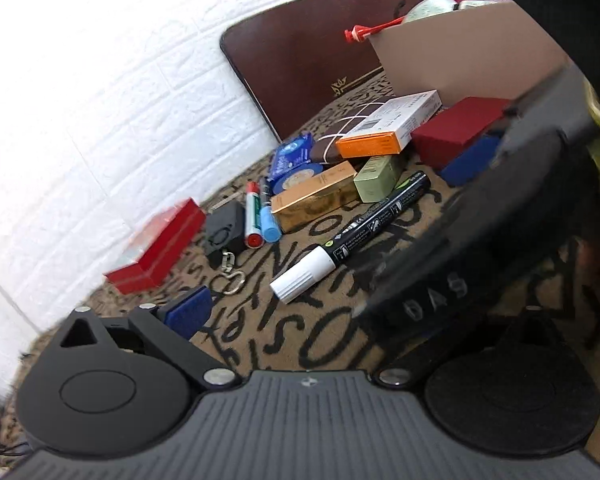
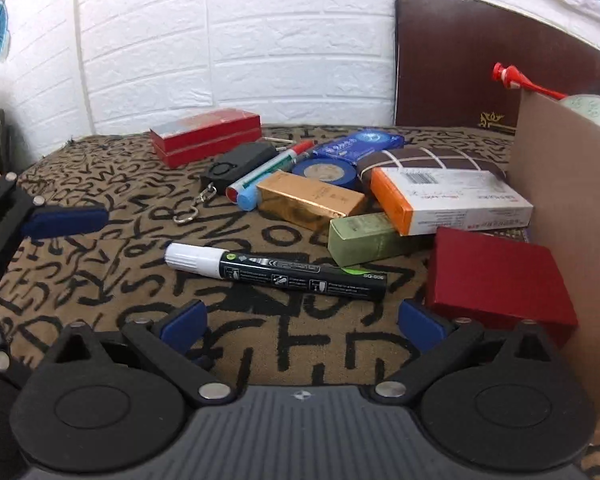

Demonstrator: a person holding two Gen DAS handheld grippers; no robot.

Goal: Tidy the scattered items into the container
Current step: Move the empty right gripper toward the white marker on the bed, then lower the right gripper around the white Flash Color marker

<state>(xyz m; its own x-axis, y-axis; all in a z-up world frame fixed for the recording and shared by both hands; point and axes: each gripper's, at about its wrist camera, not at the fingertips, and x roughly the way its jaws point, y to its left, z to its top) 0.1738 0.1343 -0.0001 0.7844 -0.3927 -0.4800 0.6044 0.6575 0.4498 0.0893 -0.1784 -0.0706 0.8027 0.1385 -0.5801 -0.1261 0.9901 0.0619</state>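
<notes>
A black marker with a white cap (image 2: 276, 270) lies on the lettered cloth just beyond my right gripper (image 2: 302, 326), which is open and holds nothing. Behind the marker are a gold box (image 2: 308, 200), a green box (image 2: 364, 236), an orange-and-white box (image 2: 448, 200) and a dark red box (image 2: 496, 280). The cardboard container (image 2: 568, 208) stands at the right. My left gripper (image 1: 300, 312) looks open. One blue pad (image 1: 188, 314) shows, and the right gripper's black body (image 1: 480, 216) hides the other.
Further back lie a long red box (image 2: 206, 136), a black key fob (image 2: 236, 164), two pens (image 2: 268, 172), a blue tape roll (image 2: 326, 172) and a checked pouch (image 2: 428, 160). A brown board (image 2: 452, 64) leans on the white brick wall (image 2: 260, 40).
</notes>
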